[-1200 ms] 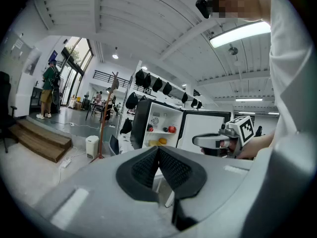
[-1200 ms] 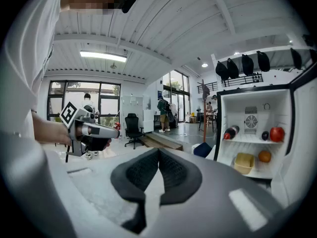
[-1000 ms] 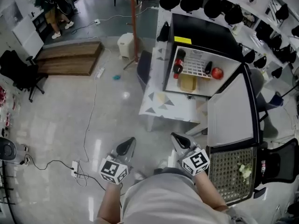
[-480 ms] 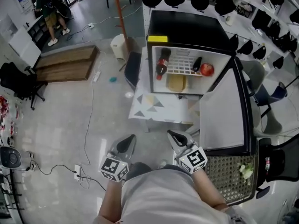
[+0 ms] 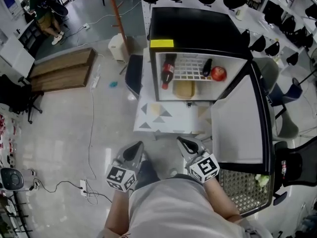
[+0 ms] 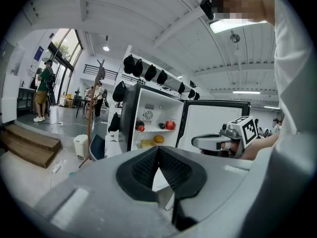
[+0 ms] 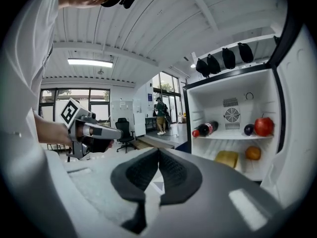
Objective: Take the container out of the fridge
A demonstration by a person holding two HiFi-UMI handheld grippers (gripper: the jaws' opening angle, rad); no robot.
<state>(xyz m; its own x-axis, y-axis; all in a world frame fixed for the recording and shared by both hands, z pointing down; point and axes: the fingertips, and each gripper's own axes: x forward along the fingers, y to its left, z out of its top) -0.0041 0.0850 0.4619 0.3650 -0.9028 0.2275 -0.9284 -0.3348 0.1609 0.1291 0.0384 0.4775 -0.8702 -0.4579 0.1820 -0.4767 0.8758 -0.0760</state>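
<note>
A small black fridge (image 5: 198, 31) stands with its door (image 5: 237, 123) swung open to the right. On its lower level lies a yellow container (image 5: 184, 89) (image 7: 227, 158) (image 6: 147, 143) beside an orange (image 7: 253, 153). On the wire shelf above are a cola bottle (image 5: 167, 70), a dark fruit (image 5: 207, 67) and a red apple (image 5: 218, 73). My left gripper (image 5: 133, 152) and right gripper (image 5: 189, 146) are held near my body, well short of the fridge. Both are shut and hold nothing.
The fridge sits on a white low table (image 5: 163, 118) with grey triangles. A mesh basket (image 5: 245, 185) is at the lower right, near a black chair (image 5: 299, 170). Cables (image 5: 91, 128) trail over the floor at left. Wooden steps (image 5: 62, 71) and a person (image 5: 42, 9) are far left.
I have come closer to the fridge and my view has turned to it, so it now sits nearer the middle. Both grippers keep their place near my body, still shut.
</note>
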